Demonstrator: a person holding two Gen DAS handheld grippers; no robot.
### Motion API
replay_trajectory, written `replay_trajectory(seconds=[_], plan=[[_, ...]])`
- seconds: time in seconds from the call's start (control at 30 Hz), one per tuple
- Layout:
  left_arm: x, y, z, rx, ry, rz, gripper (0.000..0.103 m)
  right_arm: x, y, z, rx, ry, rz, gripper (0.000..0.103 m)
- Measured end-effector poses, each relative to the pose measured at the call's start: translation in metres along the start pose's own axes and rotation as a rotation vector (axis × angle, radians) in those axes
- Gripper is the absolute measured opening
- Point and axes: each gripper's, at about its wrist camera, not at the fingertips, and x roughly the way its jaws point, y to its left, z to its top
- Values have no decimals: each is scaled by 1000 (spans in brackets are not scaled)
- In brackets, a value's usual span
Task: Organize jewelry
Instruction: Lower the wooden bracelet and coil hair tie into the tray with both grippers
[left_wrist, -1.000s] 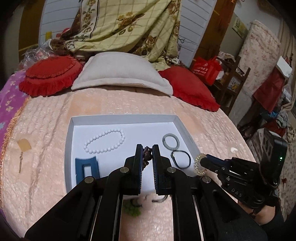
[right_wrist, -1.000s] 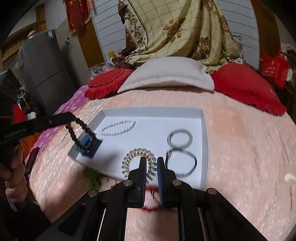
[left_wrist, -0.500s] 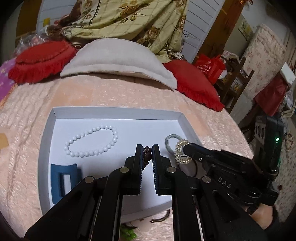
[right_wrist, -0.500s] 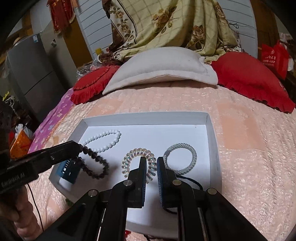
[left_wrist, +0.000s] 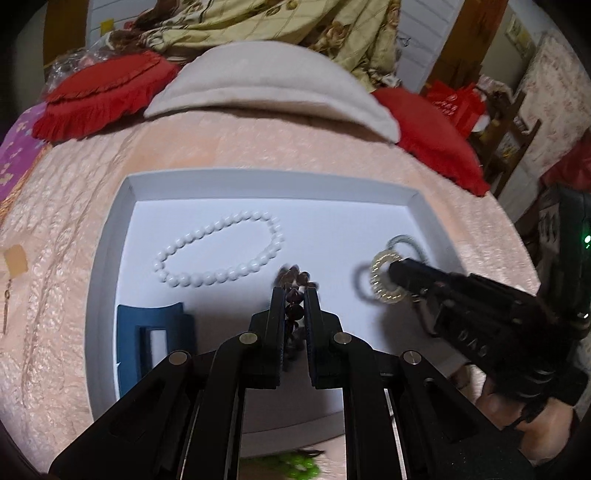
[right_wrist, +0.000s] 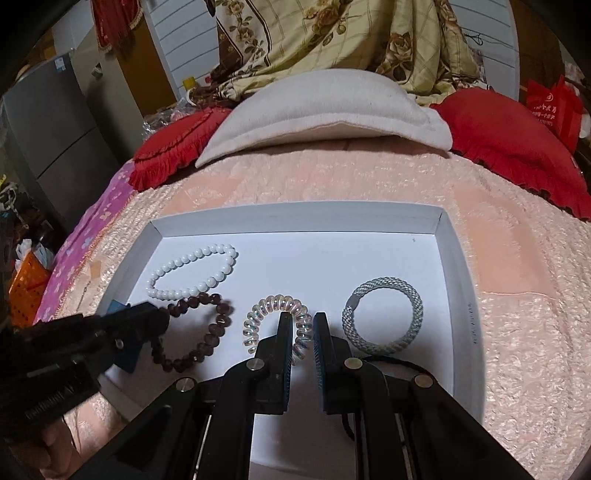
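A white tray (left_wrist: 258, 173) (right_wrist: 295, 210) lies on the pink bedspread. My left gripper (left_wrist: 293, 291) (right_wrist: 162, 319) is shut on a dark brown bead bracelet (left_wrist: 295, 277) (right_wrist: 201, 332), which hangs low over the tray floor beside a white pearl bracelet (left_wrist: 221, 254) (right_wrist: 192, 273). My right gripper (right_wrist: 301, 317) (left_wrist: 393, 271) is shut on a clear spiral hair tie (right_wrist: 275, 319) (left_wrist: 384, 277) just above the tray's middle. A grey-green woven hair tie (right_wrist: 382, 317) (left_wrist: 404, 242) lies to its right. A blue hair clip (left_wrist: 155, 332) lies at the tray's near left.
A black hair tie (right_wrist: 399, 363) lies in the tray, partly under my right gripper. Green beads (left_wrist: 295, 465) lie on the bedspread in front of the tray. A beige pillow (right_wrist: 325, 107) and red cushions (left_wrist: 99, 96) lie beyond it.
Both grippers have come down closer to the tray floor. The right one moved left from the tray's right edge to its middle with the spiral tie. The dark bracelet now hangs beside the pearls.
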Motion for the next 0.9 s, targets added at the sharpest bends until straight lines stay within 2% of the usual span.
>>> replay_trajectory(seconds=[0.23, 0.57, 0.9], plan=[[7, 5, -3, -10, 19, 49, 8, 19, -10, 2, 72, 36, 10, 10], [15, 7, -4, -2, 36, 105, 8, 22, -10, 1, 76, 47, 6, 10], [19, 11, -5, -11, 45, 116, 10, 23, -13, 0, 79, 48, 3, 10]])
